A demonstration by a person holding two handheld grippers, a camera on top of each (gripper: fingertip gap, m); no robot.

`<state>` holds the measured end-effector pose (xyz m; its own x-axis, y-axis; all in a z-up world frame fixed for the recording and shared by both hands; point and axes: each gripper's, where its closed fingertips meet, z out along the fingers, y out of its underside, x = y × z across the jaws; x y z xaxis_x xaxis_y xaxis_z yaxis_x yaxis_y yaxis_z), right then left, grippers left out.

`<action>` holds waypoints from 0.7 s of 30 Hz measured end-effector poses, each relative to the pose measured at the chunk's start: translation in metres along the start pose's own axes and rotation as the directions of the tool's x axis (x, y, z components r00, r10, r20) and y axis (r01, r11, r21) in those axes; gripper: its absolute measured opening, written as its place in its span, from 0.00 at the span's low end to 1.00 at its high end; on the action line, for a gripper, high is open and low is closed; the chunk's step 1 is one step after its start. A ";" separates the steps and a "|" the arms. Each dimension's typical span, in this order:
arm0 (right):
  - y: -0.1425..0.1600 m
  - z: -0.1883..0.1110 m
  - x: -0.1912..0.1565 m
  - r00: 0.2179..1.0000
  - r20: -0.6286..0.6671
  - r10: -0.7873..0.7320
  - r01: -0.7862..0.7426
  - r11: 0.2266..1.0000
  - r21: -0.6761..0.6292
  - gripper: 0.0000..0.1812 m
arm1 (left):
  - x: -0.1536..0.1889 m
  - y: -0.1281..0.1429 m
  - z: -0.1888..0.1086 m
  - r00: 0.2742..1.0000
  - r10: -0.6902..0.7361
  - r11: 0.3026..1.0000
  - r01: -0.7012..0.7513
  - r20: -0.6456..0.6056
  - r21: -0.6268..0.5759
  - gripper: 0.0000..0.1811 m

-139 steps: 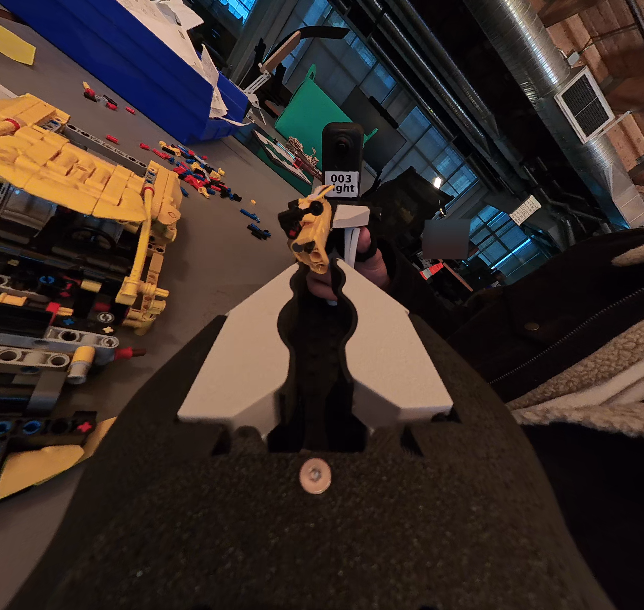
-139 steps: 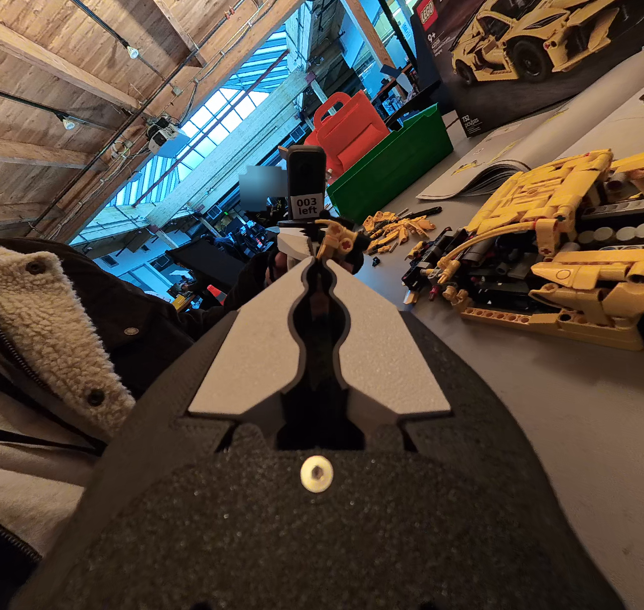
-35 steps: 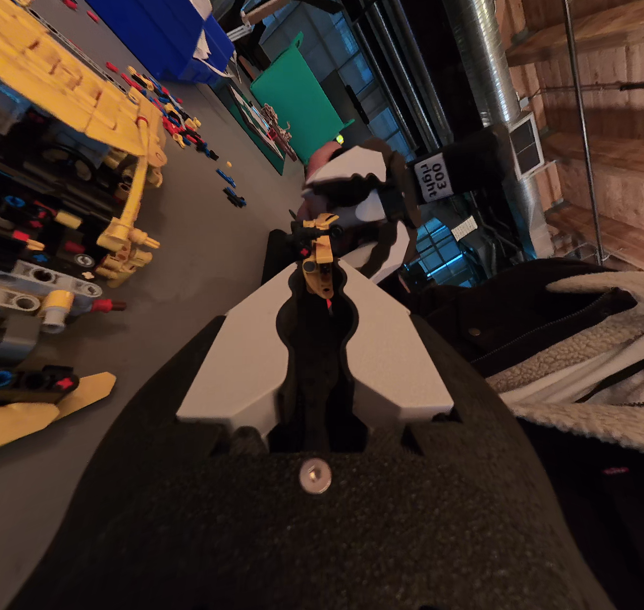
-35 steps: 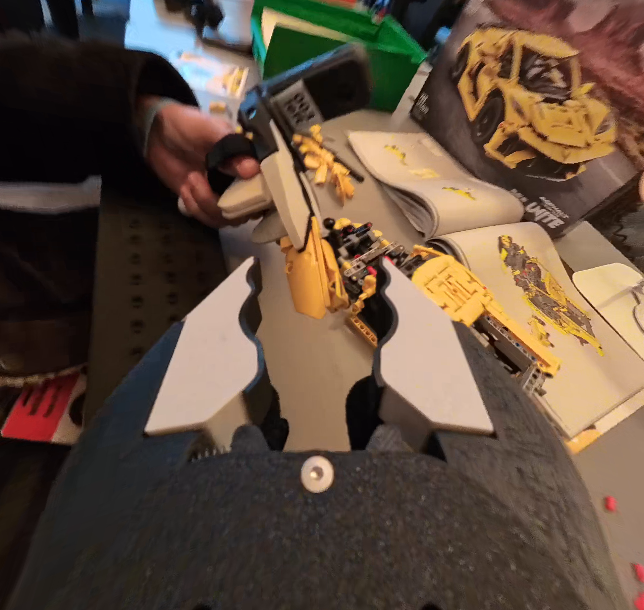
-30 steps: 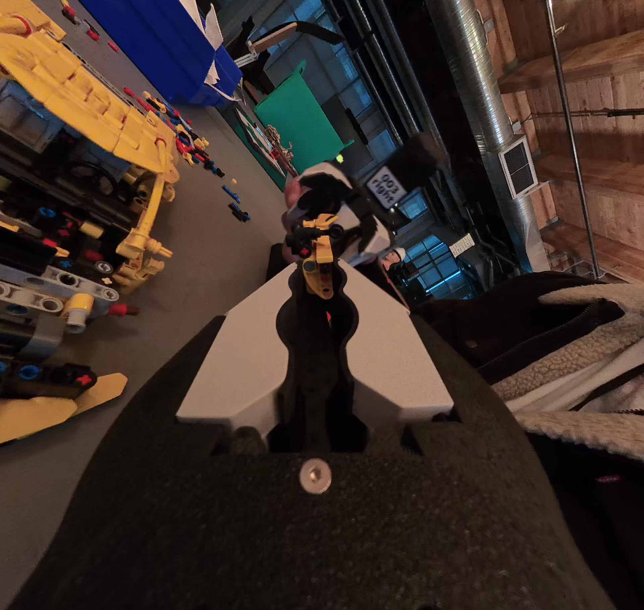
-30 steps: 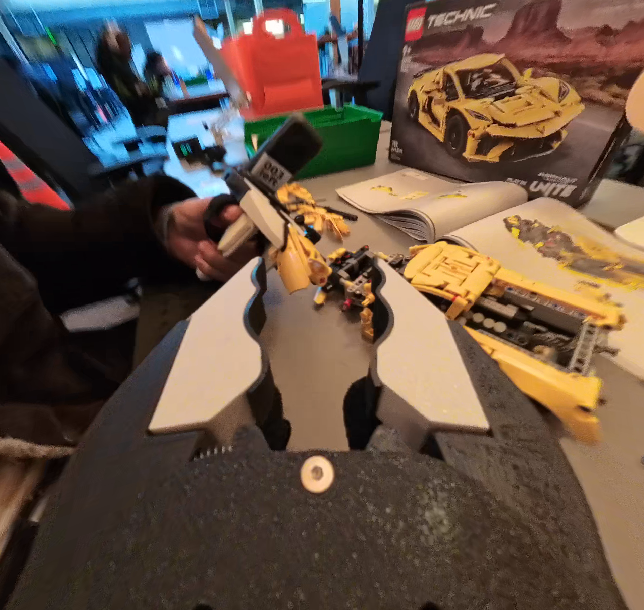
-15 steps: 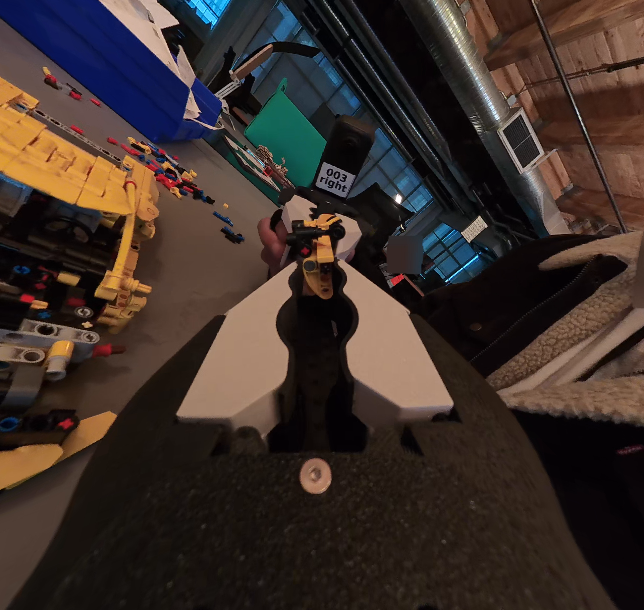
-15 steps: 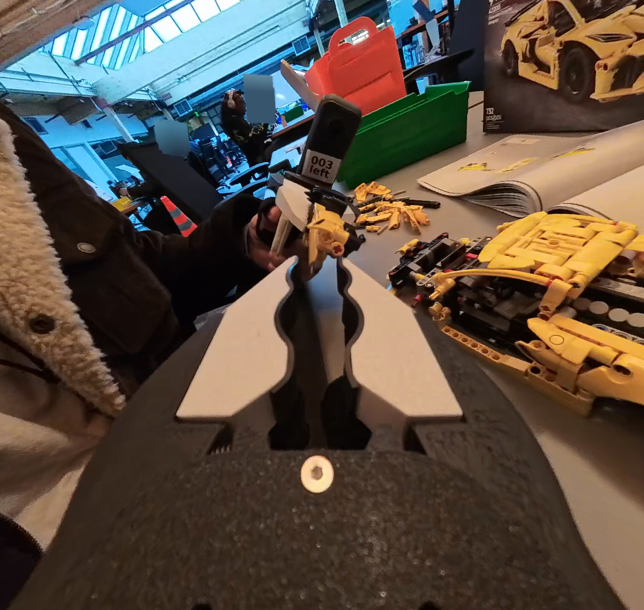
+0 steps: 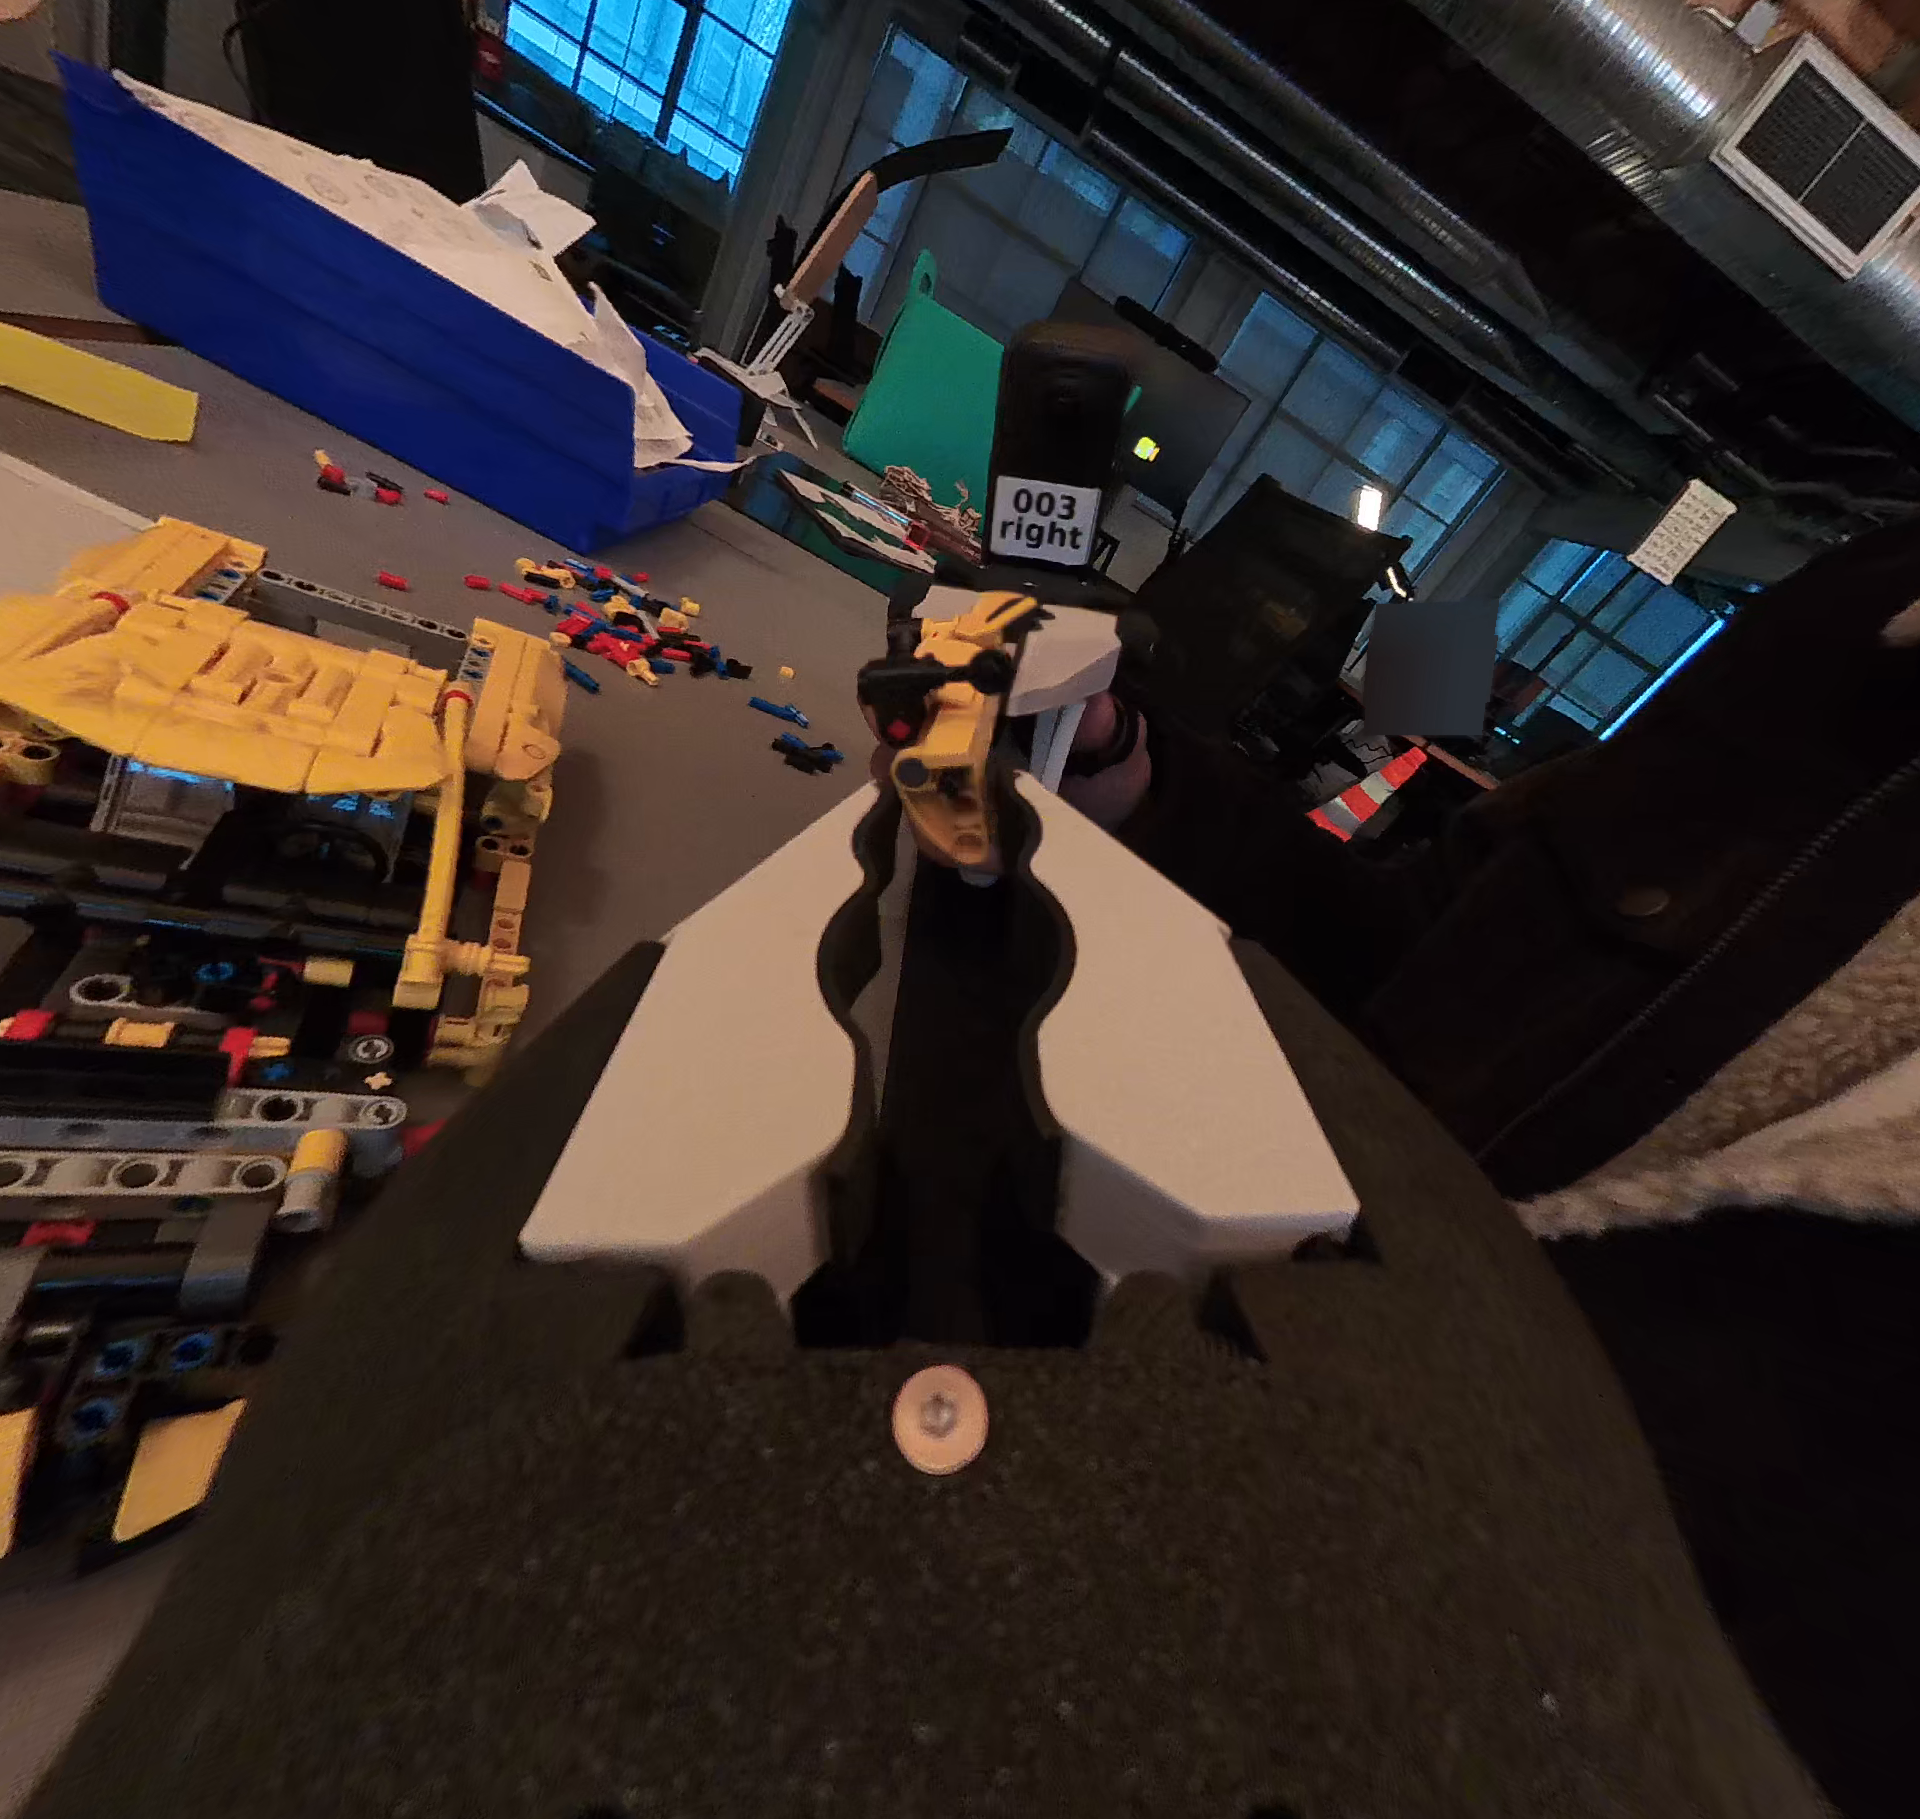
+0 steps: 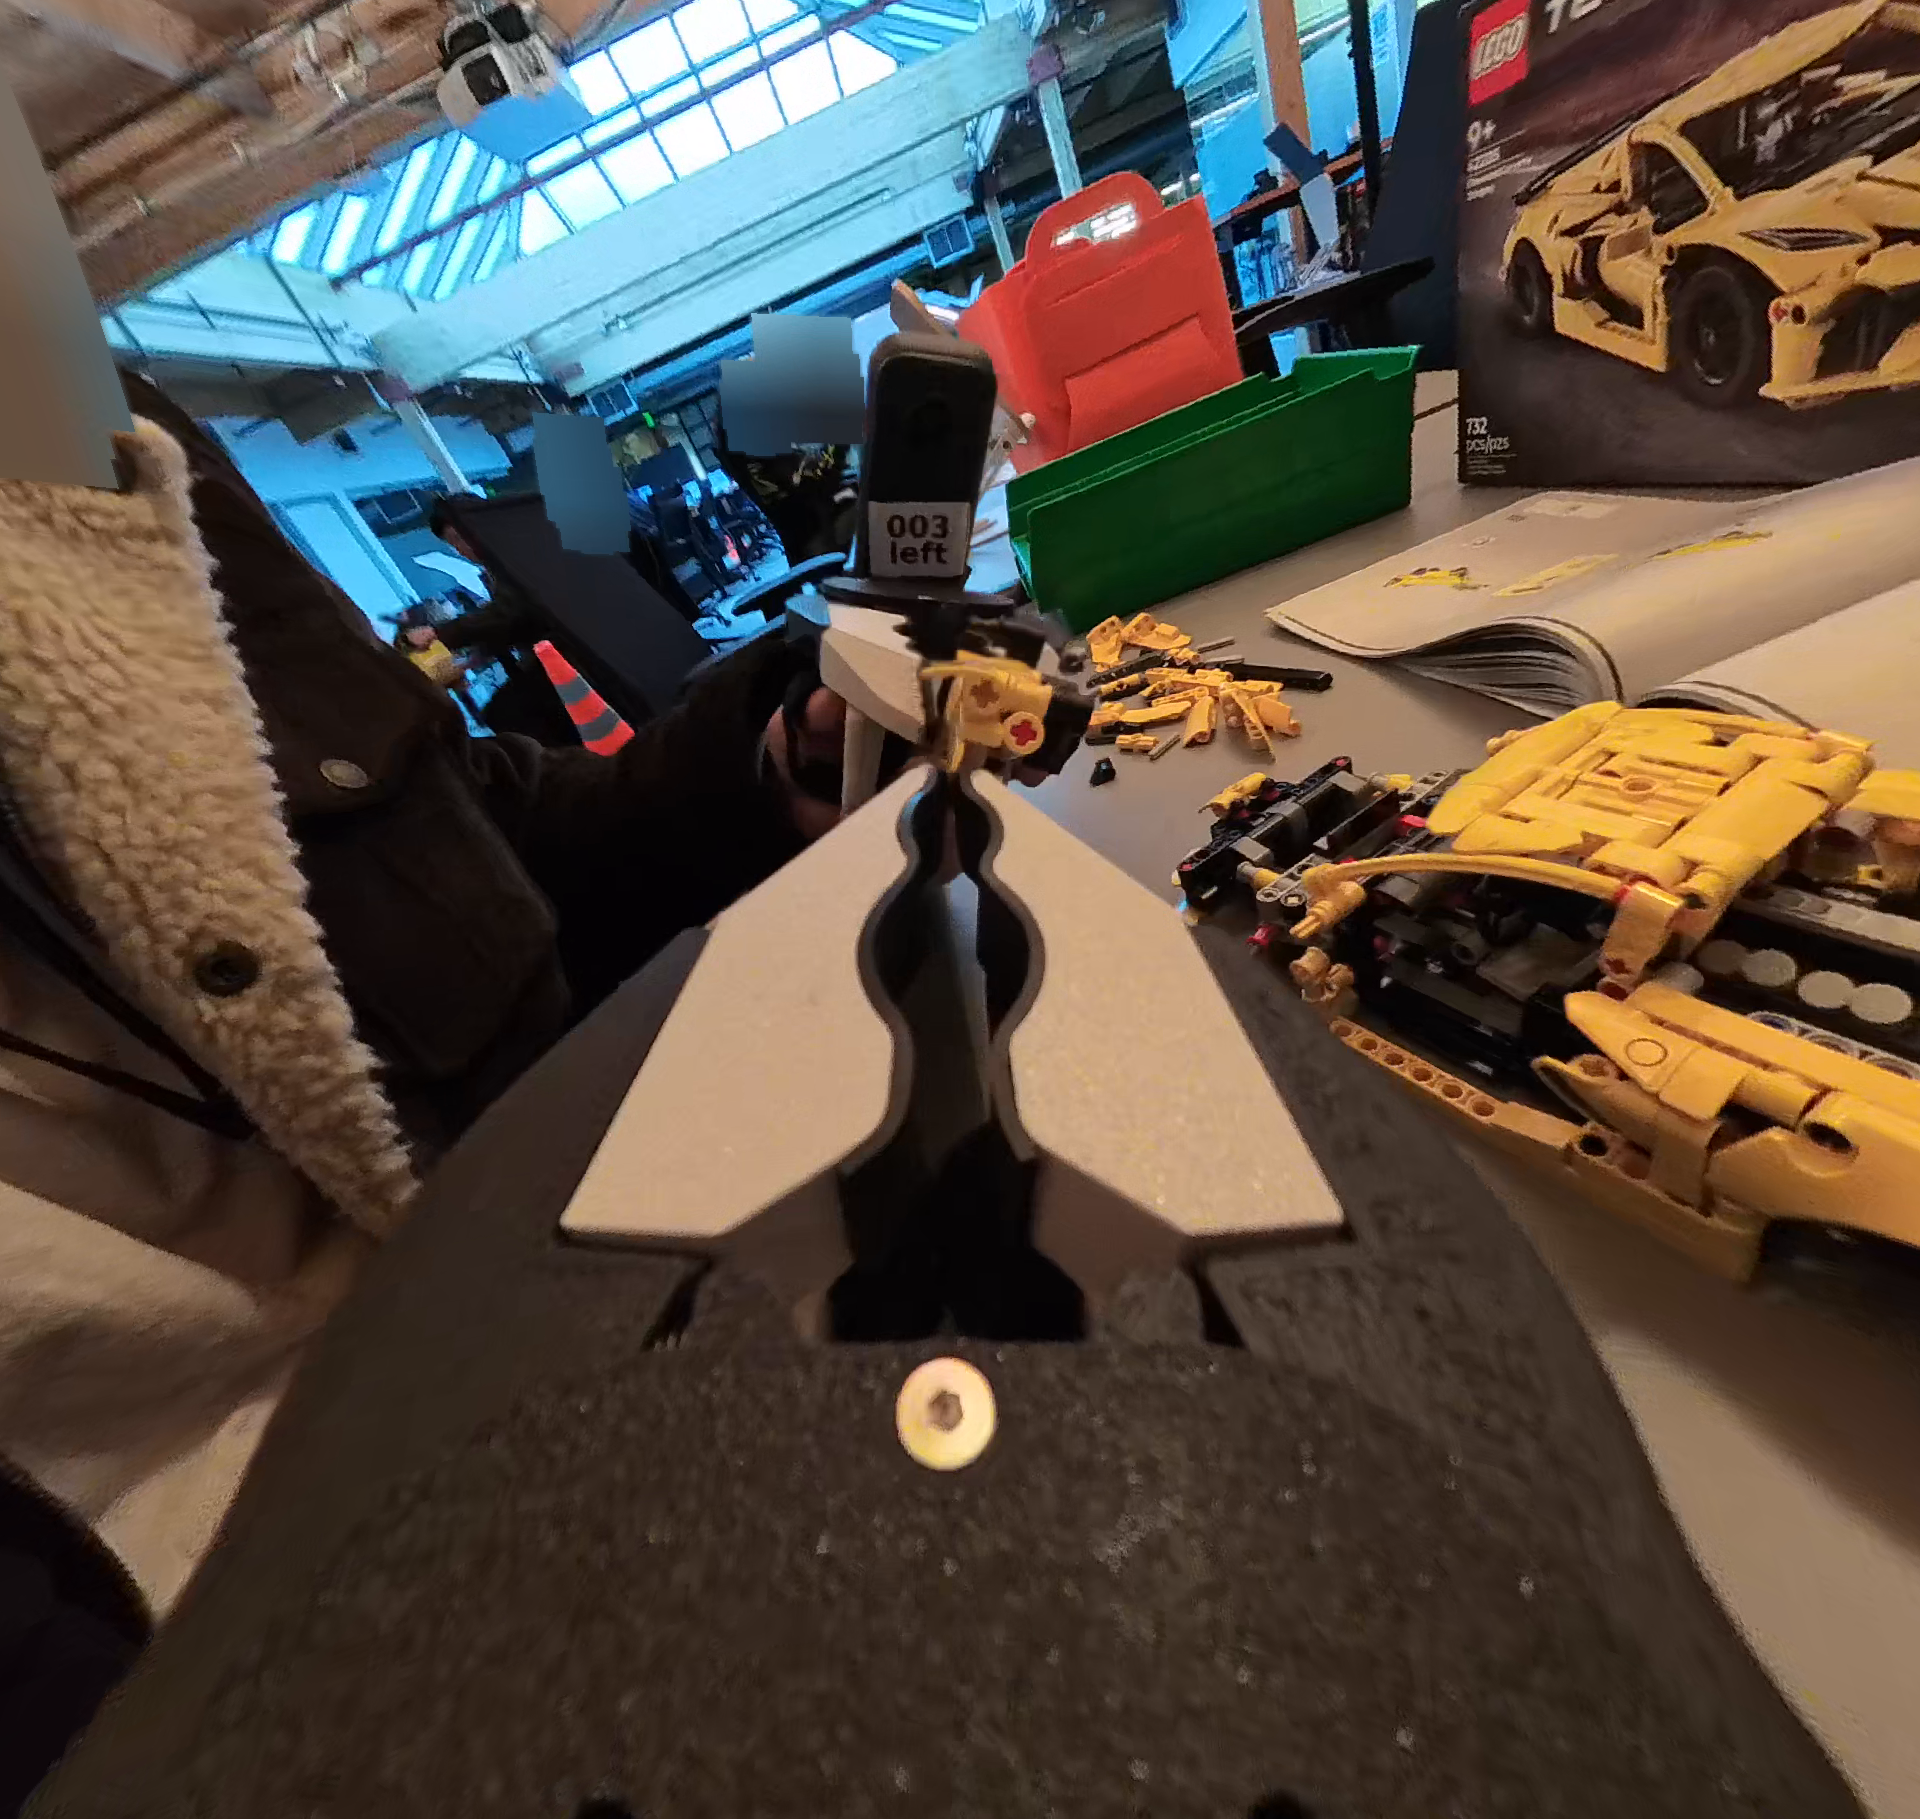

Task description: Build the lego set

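1. Between the two tools, held up in the air above the grey table [image 10: 1714, 1437], sits the small yellow sub-assembly [image 9: 951, 730]; the left gripper [image 9: 948, 839] pinches its lower end, and the right gripper [image 10: 951, 787] is pressed together at its other side.
2. It looks light, rigid, and likely to pop apart; grip the solid yellow beam, not the pins.
3. Beyond lies the half-built yellow car [image 10: 1621, 938].
4. Farthest, the printed set box [image 10: 1683, 211]; each gripper carries a white label.
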<state>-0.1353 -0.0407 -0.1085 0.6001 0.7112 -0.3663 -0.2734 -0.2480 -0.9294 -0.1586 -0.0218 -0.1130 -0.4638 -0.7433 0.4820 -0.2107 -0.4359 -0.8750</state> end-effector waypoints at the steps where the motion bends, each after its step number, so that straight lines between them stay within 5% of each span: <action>1: -0.002 -0.002 0.000 1.000 0.008 0.018 -0.018 1.000 0.015 0.00 | 0.001 -0.001 -0.001 1.000 -0.012 1.000 0.012 -0.010 0.007 0.11; 10: -0.009 -0.004 -0.009 0.994 0.094 0.061 -0.066 0.996 0.055 0.00 | 0.010 0.005 0.007 0.997 -0.046 0.999 0.045 -0.067 -0.025 0.17; 12: -0.005 0.001 -0.009 0.998 0.063 -0.019 0.016 0.999 0.044 0.00 | 0.012 0.006 0.007 0.998 0.001 0.999 -0.004 -0.058 -0.037 0.08; 17: 0.002 0.003 0.001 1.000 0.009 -0.021 0.021 1.000 0.010 0.00 | 0.002 0.005 0.005 0.985 0.163 0.986 -0.160 0.063 -0.045 0.08; 21: 0.007 0.005 0.015 0.998 -0.065 0.000 -0.001 1.000 -0.011 0.08 | -0.007 0.003 0.003 0.887 0.412 0.911 -0.392 0.206 -0.130 0.08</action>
<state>-0.1320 -0.0288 -0.1201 0.6478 0.6666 -0.3689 -0.2657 -0.2561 -0.9294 -0.1536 -0.0192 -0.1187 -0.3208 -0.9440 0.0767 -0.1219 -0.0391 -0.9918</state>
